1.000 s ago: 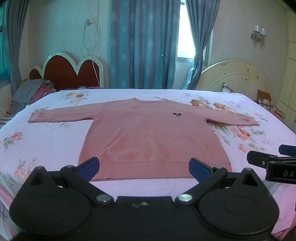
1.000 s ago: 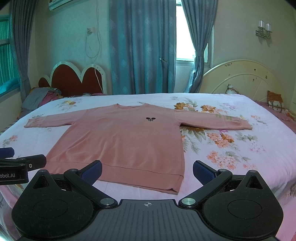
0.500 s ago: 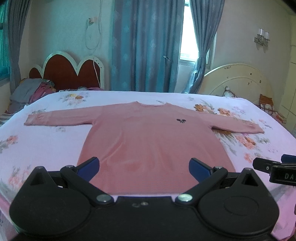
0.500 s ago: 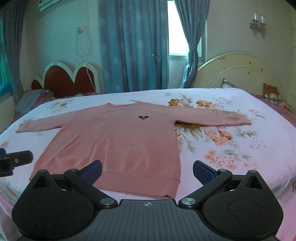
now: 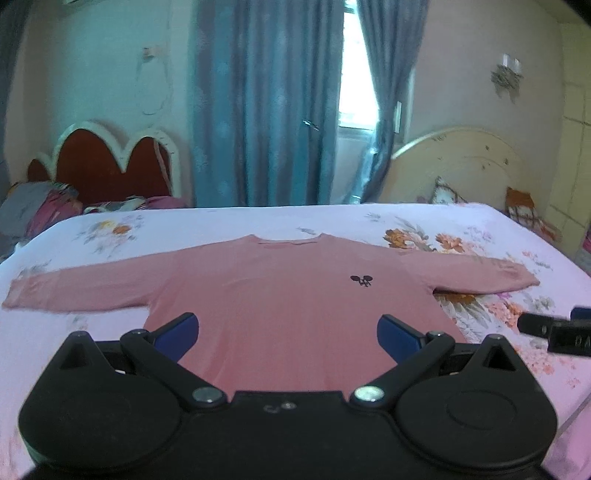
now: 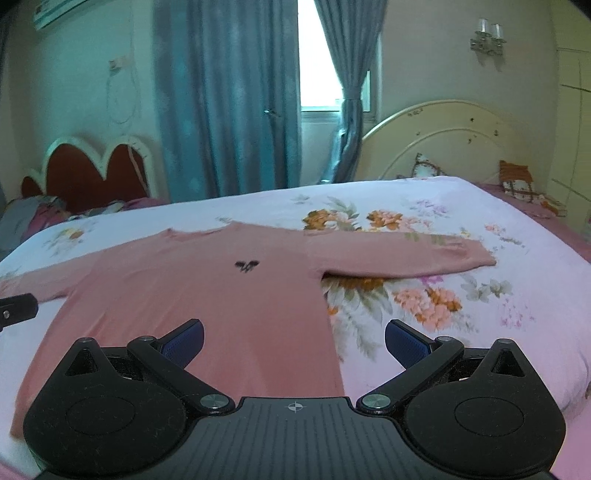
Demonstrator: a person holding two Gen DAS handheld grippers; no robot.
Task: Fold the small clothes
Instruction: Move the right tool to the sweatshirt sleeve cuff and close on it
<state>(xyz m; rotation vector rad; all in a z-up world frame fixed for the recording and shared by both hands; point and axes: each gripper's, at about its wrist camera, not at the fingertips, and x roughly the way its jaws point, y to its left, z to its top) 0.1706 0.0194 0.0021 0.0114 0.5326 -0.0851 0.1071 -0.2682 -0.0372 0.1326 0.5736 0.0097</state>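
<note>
- While both pairs of tongs hang above the near edge of the bed (image 5: 369, 221), a pink long-sleeved sweater (image 5: 295, 295) lies flat on the floral sheet, front up, sleeves spread to either side.
- Left gripper (image 5: 287, 329): blue pads wide apart, nothing between them; the sweater's lower body fills the gap ahead of it.
- Right gripper (image 6: 294, 339): also spread wide and empty; the sweater's right side edge runs forward through the gap, so pink cloth sits ahead of its left pad (image 6: 184, 341) and bare floral sheet ahead of its right one.
- Left wrist view alone shows the whole left sleeve (image 5: 74, 291), reaching far out past the left pad; the right gripper shows as a black tip at that frame's right margin.
- Right wrist view shows the right sleeve (image 6: 406, 254) fully, lying over orange flowers ahead and to the right of the tongs, and an air conditioner (image 6: 55, 13) at top left; the left gripper's tip pokes in at its left margin.
- Small black emblem (image 6: 246, 266) sits on the chest, ahead of both tongs.
- Beyond the bed: blue curtains (image 5: 266, 110), a red scalloped headboard (image 5: 107, 162), a cream headboard (image 6: 443, 144).
</note>
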